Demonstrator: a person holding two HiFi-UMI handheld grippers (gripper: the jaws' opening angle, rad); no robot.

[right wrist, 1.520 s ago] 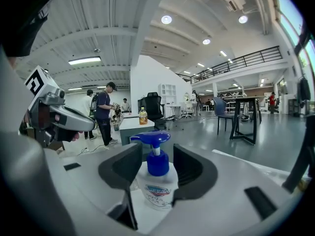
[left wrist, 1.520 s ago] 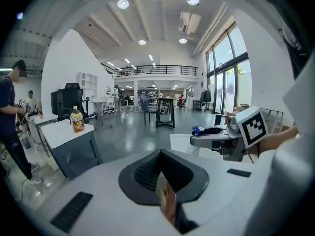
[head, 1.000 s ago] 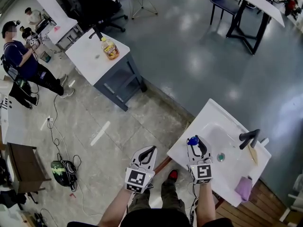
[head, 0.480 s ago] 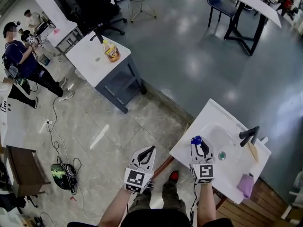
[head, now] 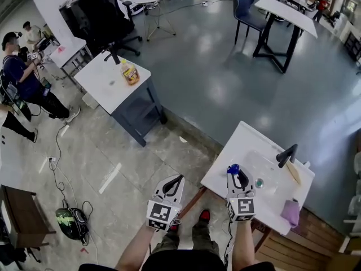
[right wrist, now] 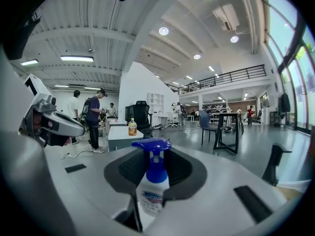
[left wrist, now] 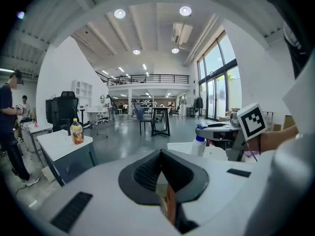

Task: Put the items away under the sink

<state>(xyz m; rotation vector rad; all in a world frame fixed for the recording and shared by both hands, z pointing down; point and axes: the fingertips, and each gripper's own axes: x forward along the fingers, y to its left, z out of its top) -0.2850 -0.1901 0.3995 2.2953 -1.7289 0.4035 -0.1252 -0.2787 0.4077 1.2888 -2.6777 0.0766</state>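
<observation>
A white pump bottle with a blue top (head: 232, 169) is held above the front left corner of the white sink counter (head: 243, 141). My right gripper (head: 235, 175) is shut on the bottle (right wrist: 151, 193), its jaws having just closed on the bottle's body. The pads press both sides, below the blue pump head. My left gripper (head: 177, 180) hangs over the floor left of the counter, shut, with nothing in it. In the left gripper view its pads (left wrist: 147, 168) meet at the tips, and the bottle (left wrist: 198, 145) shows to the right.
On the counter stand a black faucet (head: 286, 154) and a purple cloth (head: 290, 212); the basin has a drain (head: 259, 183). A white-topped cabinet (head: 107, 81) bears an orange drink bottle (head: 130, 72). Beyond it are an office chair (head: 104, 13) and people (head: 17, 66) at the left.
My right gripper closed on the pump bottle and lifted it off the counter corner. The left gripper rose a little. The head view tilted up toward the room.
</observation>
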